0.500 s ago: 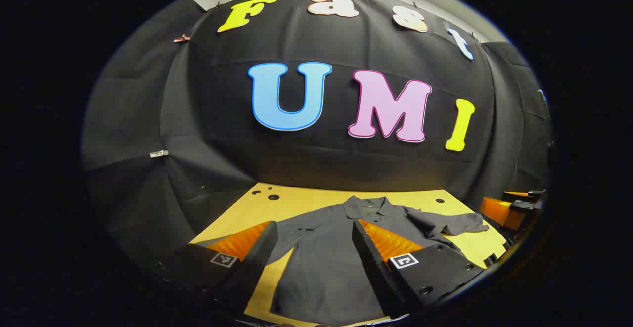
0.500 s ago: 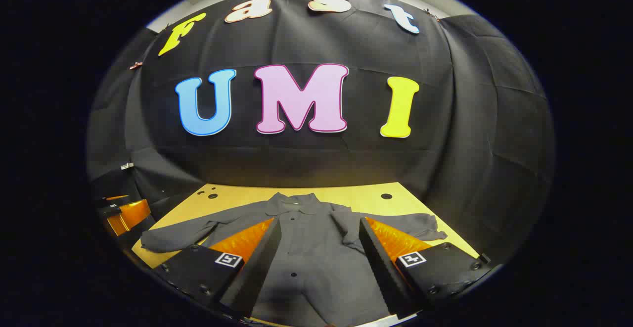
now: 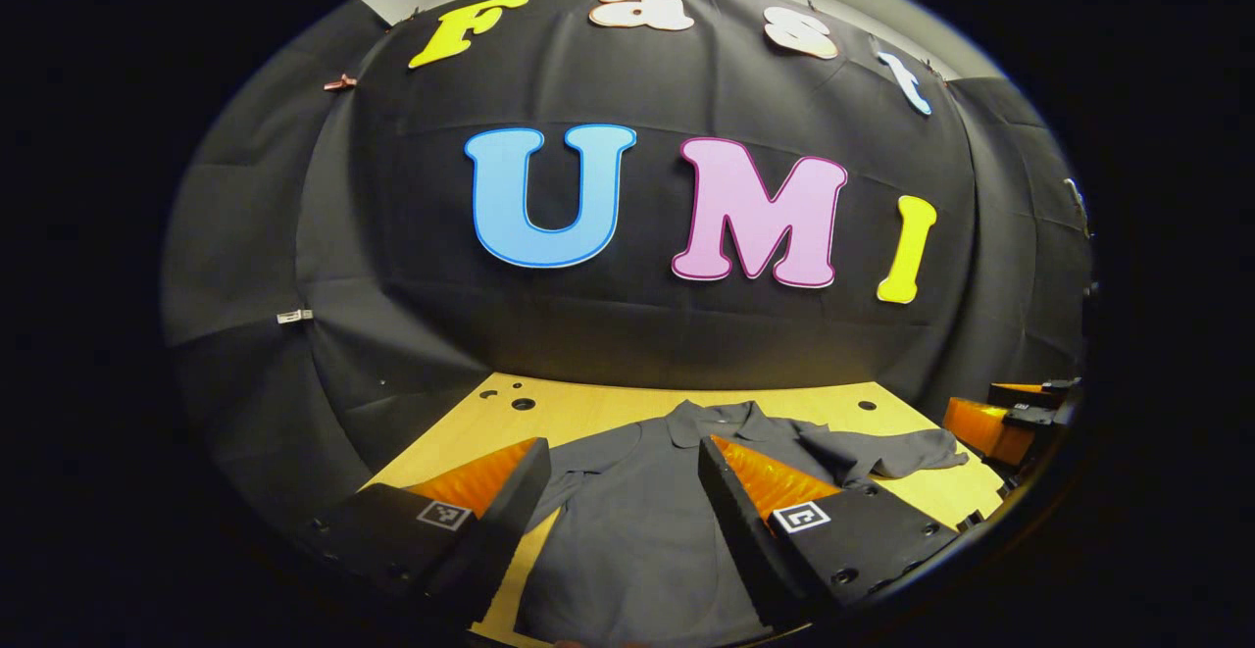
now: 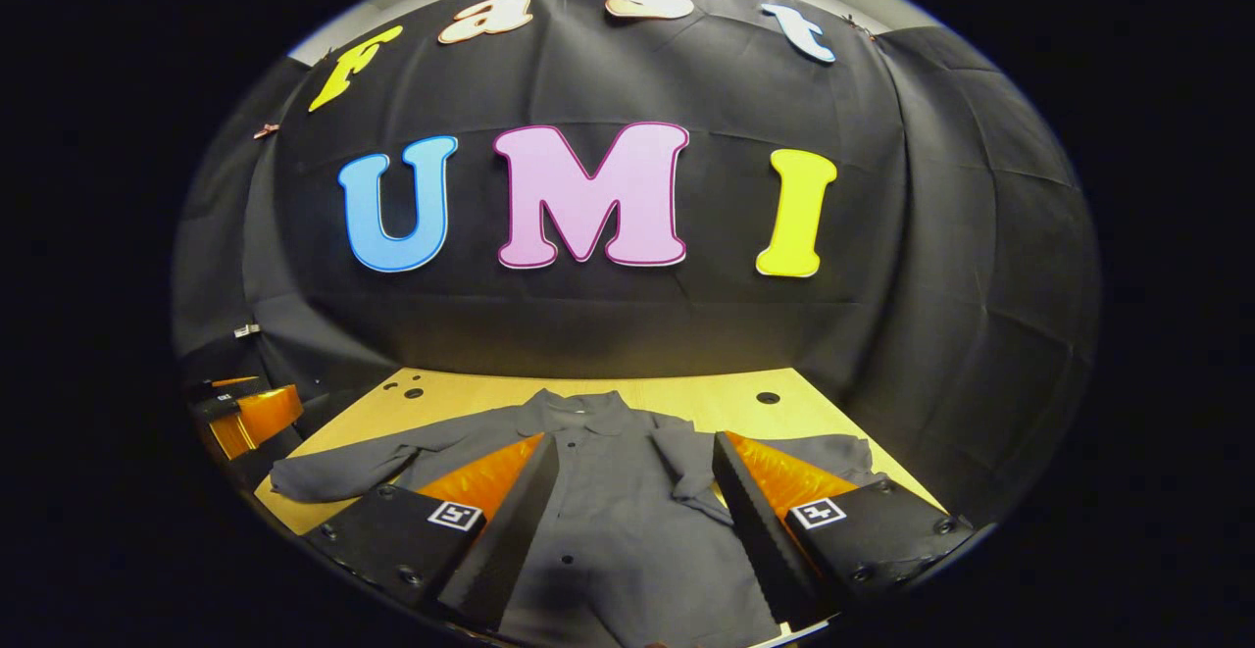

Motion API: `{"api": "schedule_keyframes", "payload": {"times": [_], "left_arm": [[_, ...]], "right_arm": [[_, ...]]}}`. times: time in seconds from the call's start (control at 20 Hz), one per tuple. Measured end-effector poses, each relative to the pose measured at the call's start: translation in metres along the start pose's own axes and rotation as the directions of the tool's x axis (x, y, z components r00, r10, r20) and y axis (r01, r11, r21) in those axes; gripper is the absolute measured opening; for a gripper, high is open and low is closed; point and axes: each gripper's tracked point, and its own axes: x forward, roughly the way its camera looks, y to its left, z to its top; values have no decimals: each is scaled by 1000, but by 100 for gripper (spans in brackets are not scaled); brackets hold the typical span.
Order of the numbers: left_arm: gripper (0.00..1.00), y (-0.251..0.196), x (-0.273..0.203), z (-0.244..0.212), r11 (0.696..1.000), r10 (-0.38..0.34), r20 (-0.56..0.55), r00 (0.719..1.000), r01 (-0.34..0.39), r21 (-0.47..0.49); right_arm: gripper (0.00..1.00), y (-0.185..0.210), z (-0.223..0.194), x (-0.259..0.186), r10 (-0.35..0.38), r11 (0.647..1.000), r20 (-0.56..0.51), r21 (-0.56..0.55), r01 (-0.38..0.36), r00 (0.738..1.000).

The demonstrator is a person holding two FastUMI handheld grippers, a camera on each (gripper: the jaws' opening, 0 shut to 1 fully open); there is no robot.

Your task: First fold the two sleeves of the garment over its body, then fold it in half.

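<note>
Both units have eased back slightly. The left hand-held gripper point(image 3: 618, 491) and right hand-held gripper point(image 4: 635, 491) hover with jaws spread wide, holding nothing. The garment point(image 4: 608, 491) lies flat on the desk point(image 4: 716, 395), sleeves outspread. Folding has not begun.

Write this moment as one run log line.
shirt flat on table | sleeves unfolded | left tongs open | right tongs open

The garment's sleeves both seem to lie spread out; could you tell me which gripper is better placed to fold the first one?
Probably the left gripper: open, it hangs over the shirt beside the left sleeve, which lies fully stretched. The right sleeve looks bunched behind the right gripper.
</note>
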Motion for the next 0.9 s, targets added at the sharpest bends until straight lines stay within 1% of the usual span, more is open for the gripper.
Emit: {"api": "schedule_keyframes", "payload": {"times": [0.2, 0.25, 0.3, 0.55, 0.6, 0.65, 0.7, 0.75, 0.8, 0.85, 0.9], "left_arm": [[96, -2, 8, -3, 1000, 6, -10, 1000, -6, -7], [92, -2, 9, -2, 1000, 9, -12, 1000, -9, -11], [96, -2, 10, -4, 1000, 14, -15, 1000, -14, -14], [96, 3, 18, -3, 999, 43, -13, 999, -43, -24], [92, 5, 19, -4, 998, 51, -12, 999, -51, -22], [96, 6, 19, -1, 998, 58, -6, 998, -58, -17], [95, 8, 21, -1, 998, 64, 0, 998, -64, -11], [92, 9, 21, 1, 998, 69, 1, 998, -69, -8], [92, 9, 22, 0, 997, 76, 3, 997, -76, -11], [96, 10, 22, 3, 997, 80, 6, 997, -80, -17], [96, 10, 23, 3, 996, 85, 6, 996, -85, -21]], "right_arm": [[98, -1, -1, 7, 15, 1000, -9, -11, -15, 1000], [98, -1, 1, 8, 17, 1000, -9, -15, -17, 1000], [97, -1, 1, 9, 18, 1000, -9, -19, -18, 1000], [98, -9, -1, 18, 18, 999, -4, -30, -18, 1000], [98, -10, -2, 20, 22, 999, -9, -28, -22, 1000], [98, -12, -2, 22, 22, 999, -9, -30, -23, 1000], [98, -14, -1, 23, 18, 999, -8, -32, -18, 1000], [98, -16, -2, 24, 14, 999, -7, -37, -14, 1000], [98, -20, -1, 26, 9, 999, -5, -40, -9, 1000], [98, -23, -2, 27, 7, 999, -5, -38, -7, 1000], [98, -25, -2, 30, 8, 1000, -3, -30, -9, 1000]]}}
